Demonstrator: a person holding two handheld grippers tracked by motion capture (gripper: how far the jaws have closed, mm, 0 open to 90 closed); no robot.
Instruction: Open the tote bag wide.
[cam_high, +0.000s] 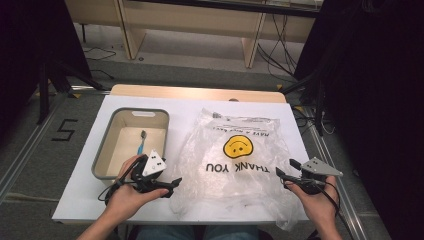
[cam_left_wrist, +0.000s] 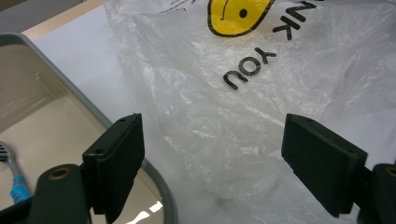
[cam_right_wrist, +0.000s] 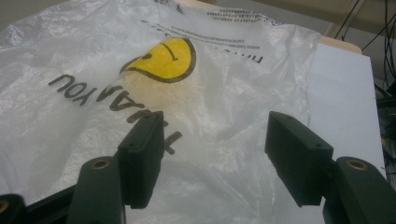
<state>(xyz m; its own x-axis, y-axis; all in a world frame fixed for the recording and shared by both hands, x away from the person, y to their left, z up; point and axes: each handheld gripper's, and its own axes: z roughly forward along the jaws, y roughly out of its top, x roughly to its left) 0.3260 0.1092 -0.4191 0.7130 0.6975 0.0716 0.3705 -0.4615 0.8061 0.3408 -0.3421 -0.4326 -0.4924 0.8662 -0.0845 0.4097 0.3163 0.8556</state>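
Grey bin (cam_high: 102, 150) holding toothbrush (cam_high: 142, 141) sits beside plastic bag (cam_high: 235, 165)

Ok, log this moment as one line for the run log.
left claw: open, at bag left edge | right claw: open, at bag right edge | toothbrush: in bin | bag: flat on table

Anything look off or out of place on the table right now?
Nothing damaged or spilled. The crumpled clear plastic bag with the yellow smiley lies with its print upside down from here, and a blue toothbrush lies in the grey bin.
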